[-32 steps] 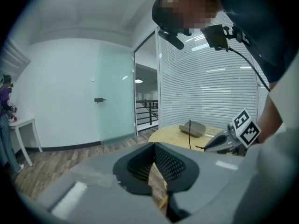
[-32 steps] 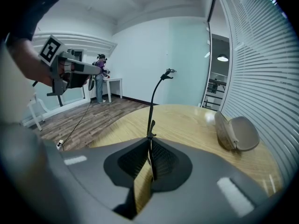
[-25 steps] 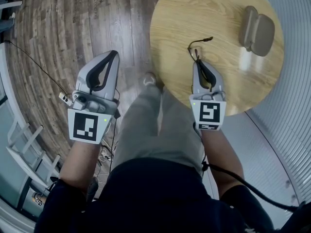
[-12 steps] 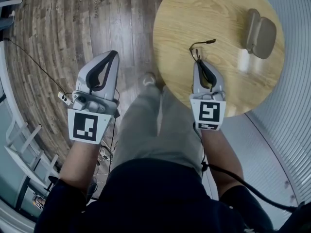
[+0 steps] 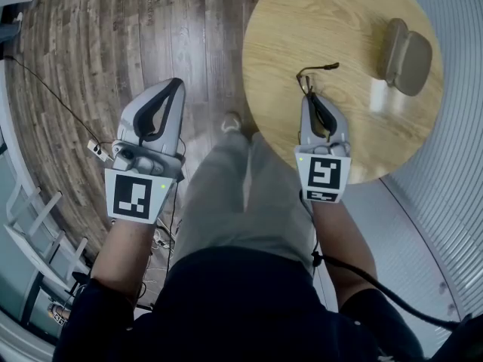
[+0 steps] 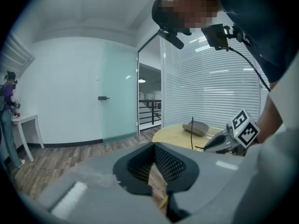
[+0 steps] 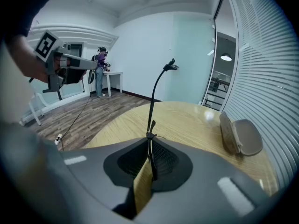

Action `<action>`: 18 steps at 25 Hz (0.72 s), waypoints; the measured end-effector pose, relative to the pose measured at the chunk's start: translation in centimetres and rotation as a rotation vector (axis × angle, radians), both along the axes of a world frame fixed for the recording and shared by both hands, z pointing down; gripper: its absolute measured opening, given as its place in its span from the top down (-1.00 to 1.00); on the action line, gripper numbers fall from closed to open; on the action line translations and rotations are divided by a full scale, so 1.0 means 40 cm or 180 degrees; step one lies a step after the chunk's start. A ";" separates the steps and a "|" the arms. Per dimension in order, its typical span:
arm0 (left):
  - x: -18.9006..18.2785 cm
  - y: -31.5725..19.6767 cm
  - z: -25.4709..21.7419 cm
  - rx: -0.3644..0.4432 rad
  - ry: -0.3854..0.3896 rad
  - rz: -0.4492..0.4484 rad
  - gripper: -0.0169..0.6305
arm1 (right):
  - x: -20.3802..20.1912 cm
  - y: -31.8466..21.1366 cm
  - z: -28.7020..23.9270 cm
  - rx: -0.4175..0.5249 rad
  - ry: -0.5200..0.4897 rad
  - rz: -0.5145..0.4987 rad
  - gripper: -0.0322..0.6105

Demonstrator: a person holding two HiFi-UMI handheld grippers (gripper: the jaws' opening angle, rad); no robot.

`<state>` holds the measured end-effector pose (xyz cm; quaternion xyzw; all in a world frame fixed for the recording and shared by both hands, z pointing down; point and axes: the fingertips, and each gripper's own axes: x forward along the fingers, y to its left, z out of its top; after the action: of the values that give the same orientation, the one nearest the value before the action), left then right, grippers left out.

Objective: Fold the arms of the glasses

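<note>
Nearest, the left hand-held gripper (image 5: 178, 83) hung closed and empty over the floor. Further out, the right hand-held gripper (image 5: 308, 96) pinched the glasses (image 7: 151, 135) over the worktop (image 5: 302, 21), its jaws having just eased slightly wider. One arm stood out unfolded. Folding seemed about to begin, and the left would need to cross and press that arm in. Beyond lay the case (image 5: 407, 47).
</note>
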<state>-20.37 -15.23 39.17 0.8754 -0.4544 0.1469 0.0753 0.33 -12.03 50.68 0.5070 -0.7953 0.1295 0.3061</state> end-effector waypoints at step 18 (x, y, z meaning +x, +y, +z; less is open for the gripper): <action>-0.021 0.009 -0.002 0.0002 0.0008 -0.0074 0.94 | -0.013 -0.003 0.007 -0.0050 -0.0036 -0.0024 0.77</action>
<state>-21.20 -14.86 39.08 0.8703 -0.4644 0.1448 0.0772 -0.17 -12.15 50.94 0.5009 -0.7979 0.1374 0.3060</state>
